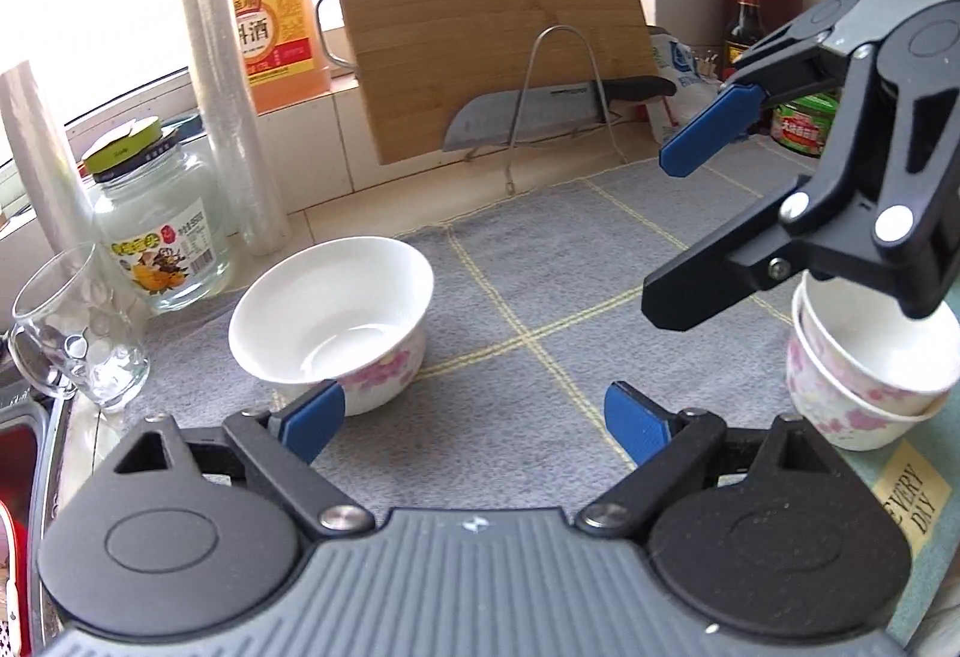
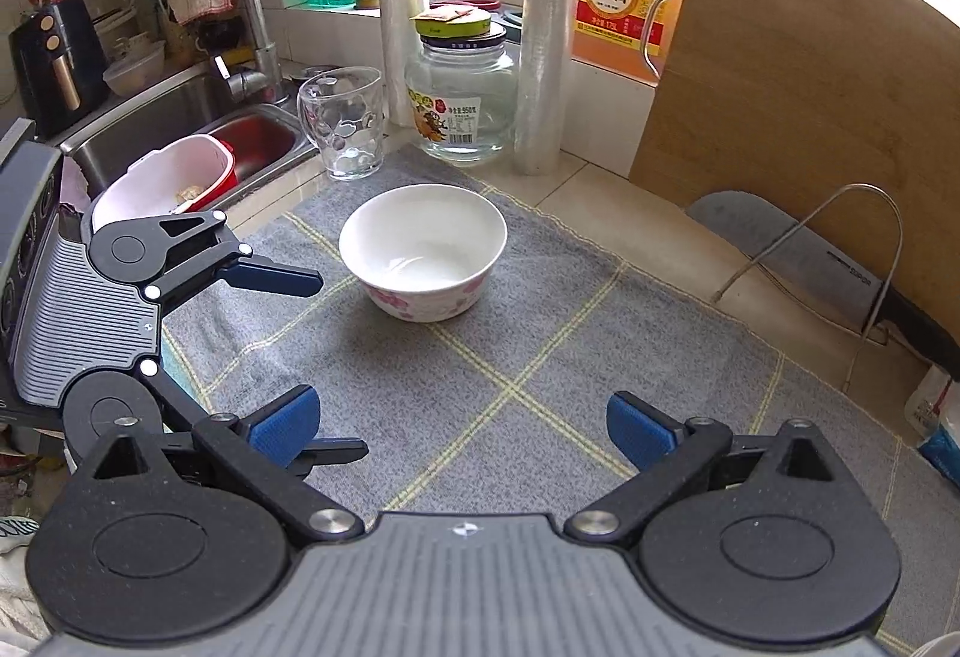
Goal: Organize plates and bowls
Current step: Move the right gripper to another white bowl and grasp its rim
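Item: left gripper. Jaws standing wide, gripping nothing; its left pad is showing just in front of the loose bowl's near rim, though contact cannot be told.

Item: right gripper. Jaws spread as wide as they go, nothing between them; only the grey mat is lying in the gap.

Item: loose bowl, white with pink flowers, sitting upright on the mat, ahead of both pairs of jaws: off the left jaw in the left wrist view, ahead and slightly left of centre in the right wrist view.

Item: stacked bowls, two nested, resting beyond the left gripper's right jaw, under the right gripper.

Step, as judged: stacking is under way, with one bowl remaining.

Next move, as judged: bringing one pair of jaws astride the loose bowl's rim, closing, then carrying it to the stack.
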{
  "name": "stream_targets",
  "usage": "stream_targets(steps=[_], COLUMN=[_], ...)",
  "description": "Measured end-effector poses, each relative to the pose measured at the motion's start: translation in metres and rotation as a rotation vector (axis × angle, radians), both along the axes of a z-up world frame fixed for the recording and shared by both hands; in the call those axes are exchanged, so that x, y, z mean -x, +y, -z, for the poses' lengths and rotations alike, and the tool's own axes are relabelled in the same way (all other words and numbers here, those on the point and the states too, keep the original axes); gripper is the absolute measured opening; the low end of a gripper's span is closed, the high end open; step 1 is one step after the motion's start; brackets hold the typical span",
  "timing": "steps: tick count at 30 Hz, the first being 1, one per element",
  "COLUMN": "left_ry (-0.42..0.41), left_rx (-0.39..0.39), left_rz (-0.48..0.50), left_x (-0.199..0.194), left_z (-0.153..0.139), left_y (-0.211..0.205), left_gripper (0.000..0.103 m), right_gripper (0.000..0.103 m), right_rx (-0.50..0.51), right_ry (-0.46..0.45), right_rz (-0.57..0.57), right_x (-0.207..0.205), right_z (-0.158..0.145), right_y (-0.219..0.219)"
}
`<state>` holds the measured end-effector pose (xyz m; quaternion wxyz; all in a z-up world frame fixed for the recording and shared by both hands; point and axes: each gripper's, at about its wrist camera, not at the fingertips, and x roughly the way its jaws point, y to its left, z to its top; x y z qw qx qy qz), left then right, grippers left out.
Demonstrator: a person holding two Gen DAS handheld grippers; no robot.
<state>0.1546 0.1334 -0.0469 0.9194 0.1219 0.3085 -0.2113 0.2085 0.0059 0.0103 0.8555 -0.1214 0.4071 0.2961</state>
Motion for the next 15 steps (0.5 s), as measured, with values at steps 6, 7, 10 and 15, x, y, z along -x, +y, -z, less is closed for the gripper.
stream_targets(steps=[6, 7, 10, 15], left_ry=[0.014, 0.017, 0.025, 0.026], left_rx=[0.003, 0.007, 0.014, 0.035], left_rz=[-0.105, -0.116, -0.144, -0.158], left_x=[-0.024, -0.028, -0.037, -0.049], left_z=[0.013, 0.014, 0.018, 0.020], left_y=[0.016, 0.018, 0.023, 0.026], left_gripper=[0.094, 0.094, 0.093, 0.093], right_gripper=[0.103, 0.103, 0.103, 0.103], right_rx=[-0.013, -0.013, -0.016, -0.028], right_ry=[0.014, 0.013, 0.017, 0.036], right_rz=[-0.051, -0.056, -0.068, -0.083], right_x=[-0.031, -0.035, -0.049, -0.074], right_z=[0.008, 0.008, 0.011, 0.017], right_y=[0.021, 0.024, 0.033, 0.045])
